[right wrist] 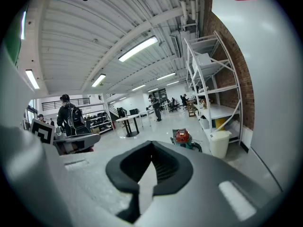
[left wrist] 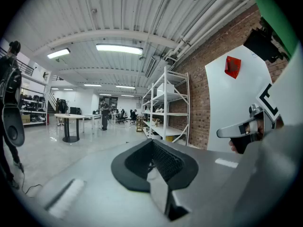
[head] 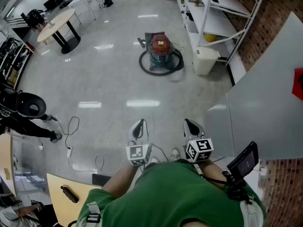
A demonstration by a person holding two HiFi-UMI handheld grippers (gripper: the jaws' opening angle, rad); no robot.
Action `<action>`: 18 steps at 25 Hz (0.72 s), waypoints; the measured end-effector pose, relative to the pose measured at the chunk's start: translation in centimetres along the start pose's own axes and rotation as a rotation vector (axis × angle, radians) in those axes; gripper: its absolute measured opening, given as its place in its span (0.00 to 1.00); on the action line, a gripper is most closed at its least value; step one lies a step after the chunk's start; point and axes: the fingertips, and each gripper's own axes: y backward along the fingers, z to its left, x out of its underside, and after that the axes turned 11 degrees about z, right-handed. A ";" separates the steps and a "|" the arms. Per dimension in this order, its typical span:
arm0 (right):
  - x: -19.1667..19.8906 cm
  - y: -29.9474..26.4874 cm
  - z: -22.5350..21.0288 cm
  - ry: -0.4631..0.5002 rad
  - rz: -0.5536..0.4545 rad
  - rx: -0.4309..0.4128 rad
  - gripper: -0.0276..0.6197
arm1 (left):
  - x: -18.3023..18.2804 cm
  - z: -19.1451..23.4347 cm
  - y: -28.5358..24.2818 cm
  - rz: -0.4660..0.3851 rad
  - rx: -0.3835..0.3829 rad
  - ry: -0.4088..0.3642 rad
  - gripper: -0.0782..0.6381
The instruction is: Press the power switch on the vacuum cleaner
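The vacuum cleaner (head: 160, 48) has a red top on a teal drum, with a dark hose coiled round its base. It stands on the glossy floor far ahead of me, beside the shelving. In the right gripper view the vacuum cleaner (right wrist: 182, 137) shows small, just past the jaw tips; I cannot make out its switch. My left gripper (head: 138, 129) and right gripper (head: 193, 126) are held side by side close to my body, well short of the machine. Both are shut with nothing in them. The left gripper (left wrist: 152, 143) points toward the shelving and brick wall. The right gripper (right wrist: 151, 143) points toward the vacuum.
A white waste bin (head: 205, 60) stands right of the vacuum, against white shelving (head: 213, 13). A large white panel (head: 270, 103) leans at my right. A person in black (head: 28, 112) stands left, near a floor cable (head: 71, 145). A round table (head: 59, 25) stands far left.
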 end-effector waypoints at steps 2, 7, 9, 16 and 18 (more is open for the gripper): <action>0.1 0.0 0.2 0.003 0.004 0.003 0.05 | 0.0 0.1 0.1 -0.001 0.001 0.001 0.12; 0.2 0.1 0.3 0.004 0.003 0.004 0.05 | 0.2 0.3 0.3 0.000 -0.001 0.000 0.12; 0.1 0.2 0.3 0.004 0.003 0.006 0.05 | 0.2 0.3 0.5 0.003 -0.001 -0.002 0.12; 0.0 0.3 0.1 -0.008 -0.011 0.011 0.05 | 0.3 0.1 0.4 0.009 0.000 -0.005 0.12; 0.0 0.5 0.0 -0.008 -0.014 0.009 0.05 | 0.4 -0.1 0.4 0.009 0.001 -0.006 0.12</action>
